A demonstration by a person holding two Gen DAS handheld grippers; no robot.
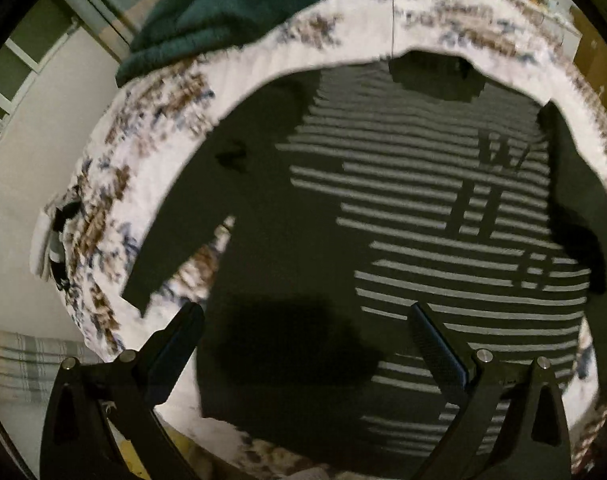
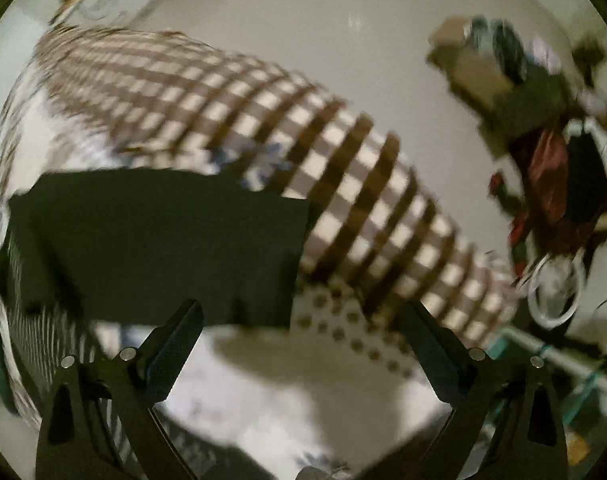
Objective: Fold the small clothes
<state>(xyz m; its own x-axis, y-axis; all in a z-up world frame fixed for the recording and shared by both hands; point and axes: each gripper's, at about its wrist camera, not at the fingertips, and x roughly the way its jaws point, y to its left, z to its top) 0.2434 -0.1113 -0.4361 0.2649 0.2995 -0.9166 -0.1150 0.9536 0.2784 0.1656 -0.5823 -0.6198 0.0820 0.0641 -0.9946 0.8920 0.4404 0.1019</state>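
Observation:
A small dark long-sleeved top (image 1: 383,208) with pale stripes lies flat on a white floral bedspread (image 1: 151,128), neck at the far side, one sleeve reaching toward the lower left. My left gripper (image 1: 307,320) hangs open above its hem, nothing between the fingers. In the right wrist view the top's plain dark sleeve (image 2: 155,244) lies on the bedspread (image 2: 263,392), with striped cloth at the far left. My right gripper (image 2: 303,316) stands open just above the sleeve's near edge, holding nothing. The picture is blurred.
A folded dark green garment (image 1: 231,12) sits at the bed's far left corner. A brown-and-white checked cloth (image 2: 303,148) runs along the bed edge. A cluttered pile of bags and boxes (image 2: 543,152) stands on the pale floor (image 2: 343,40) to the right.

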